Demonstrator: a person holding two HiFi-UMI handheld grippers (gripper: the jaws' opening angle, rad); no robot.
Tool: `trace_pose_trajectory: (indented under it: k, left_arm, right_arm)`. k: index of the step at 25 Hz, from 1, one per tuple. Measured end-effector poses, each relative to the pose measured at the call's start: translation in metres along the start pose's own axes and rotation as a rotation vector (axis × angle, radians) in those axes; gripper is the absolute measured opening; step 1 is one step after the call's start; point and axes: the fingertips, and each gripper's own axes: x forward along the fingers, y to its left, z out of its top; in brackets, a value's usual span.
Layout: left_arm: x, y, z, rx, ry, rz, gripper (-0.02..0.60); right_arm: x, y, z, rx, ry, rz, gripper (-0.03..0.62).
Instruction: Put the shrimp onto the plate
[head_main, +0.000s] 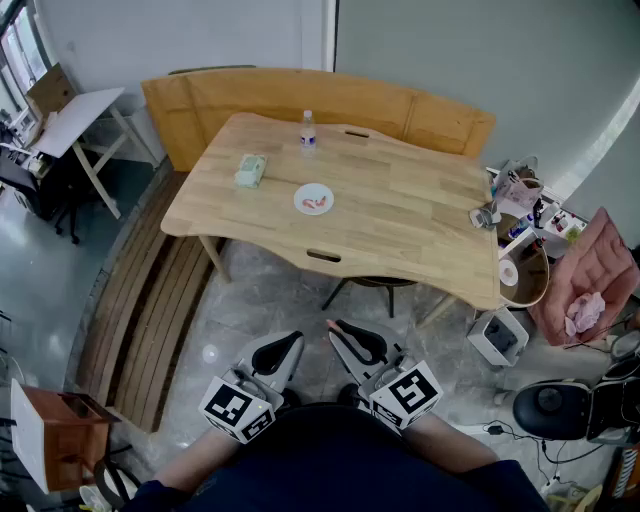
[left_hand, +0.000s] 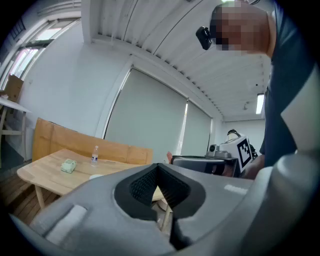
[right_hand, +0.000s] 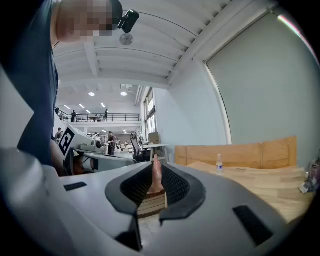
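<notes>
Shrimp (head_main: 330, 324), head view: pinched in right gripper (head_main: 340, 330), held low, well apart from plate (head_main: 303, 194) on table (head_main: 400, 215).
Left gripper view: left gripper (left_hand: 159, 170) jaws met, nothing between.
Right gripper view: shrimp clamped upright, likely secured for carry.

The table (head_main: 400, 215) top is mostly bare wood, with lots of room to reach in. Only three things stand on it, well apart: the plate (head_main: 302, 194) near the middle, a green packet (head_main: 250, 170) to its left, and a water bottle (head_main: 307, 130) behind it by the far edge. A little clutter (head_main: 487, 214) sits at the table's right end. A wooden bench (head_main: 190, 110) blocks the far and left sides. The near side is open: the left gripper (head_main: 296, 339) and the right gripper (head_main: 337, 329) hang low over bare floor (head_main: 260, 290), with nothing between them and the table.
</notes>
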Motion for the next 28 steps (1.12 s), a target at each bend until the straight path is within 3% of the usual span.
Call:
trace_pose_trajectory:
  k: [18, 28]
  left_arm:
    - [0.012, -0.005, -0.002, -0.002, -0.003, 0.02, 0.005]
    - [0.041, -0.007, -0.002, 0.003, 0.007, 0.045, 0.005]
  right_arm:
    - [-0.004, -0.007, -0.003, 0.022, 0.004, 0.04, 0.066]
    - [-0.01, -0.037, -0.003, 0.032, -0.008, 0.065, 0.066]
